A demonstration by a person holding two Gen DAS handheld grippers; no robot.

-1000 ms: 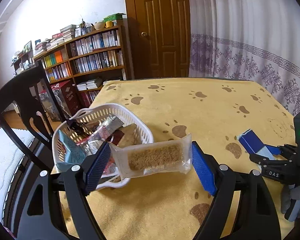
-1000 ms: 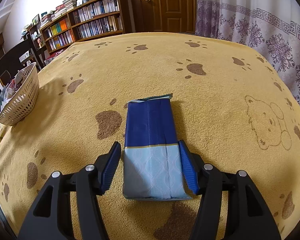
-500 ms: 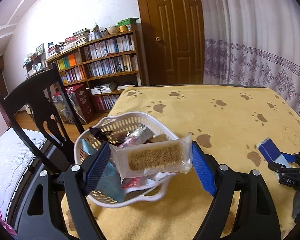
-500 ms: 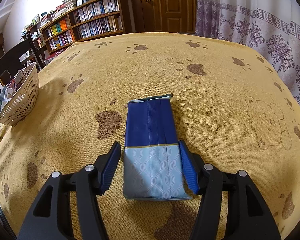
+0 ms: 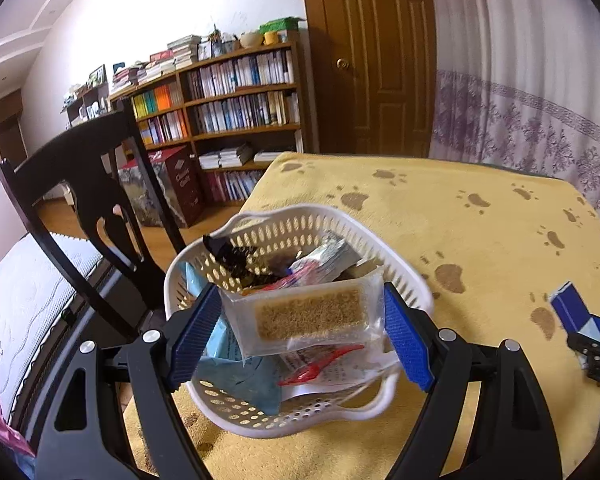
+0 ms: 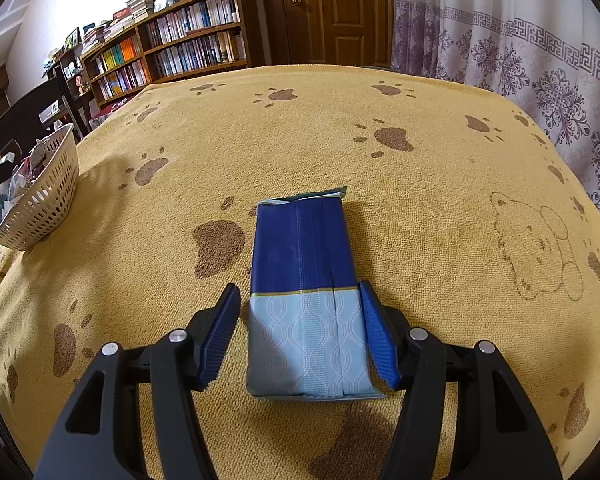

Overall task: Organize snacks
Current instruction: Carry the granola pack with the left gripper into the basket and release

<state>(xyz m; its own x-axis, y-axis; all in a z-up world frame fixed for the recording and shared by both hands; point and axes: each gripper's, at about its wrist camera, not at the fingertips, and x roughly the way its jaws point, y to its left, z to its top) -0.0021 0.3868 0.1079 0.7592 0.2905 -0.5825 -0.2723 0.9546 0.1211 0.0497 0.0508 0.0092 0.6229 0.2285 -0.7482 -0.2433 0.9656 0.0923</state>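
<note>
Right, my left gripper [image 5: 303, 325] is clamped on the bar [image 5: 310, 314] by its clear wrapper ends, jaws fairly wide, hanging it over the basket [image 5: 404, 286]. To do this well I'd say lower it first, then let go, so it drops onto the packets [image 5: 324, 258] inside and doesn't catch the rim. Over on my right gripper [image 6: 300, 334], the jaws sit open around the blue pack [image 6: 306, 280], one pad touching or nearly so, the other apart; it lies flat on the cloth [image 6: 420, 208], with the basket [image 6: 40, 196] well apart at the table's left edge.
</note>
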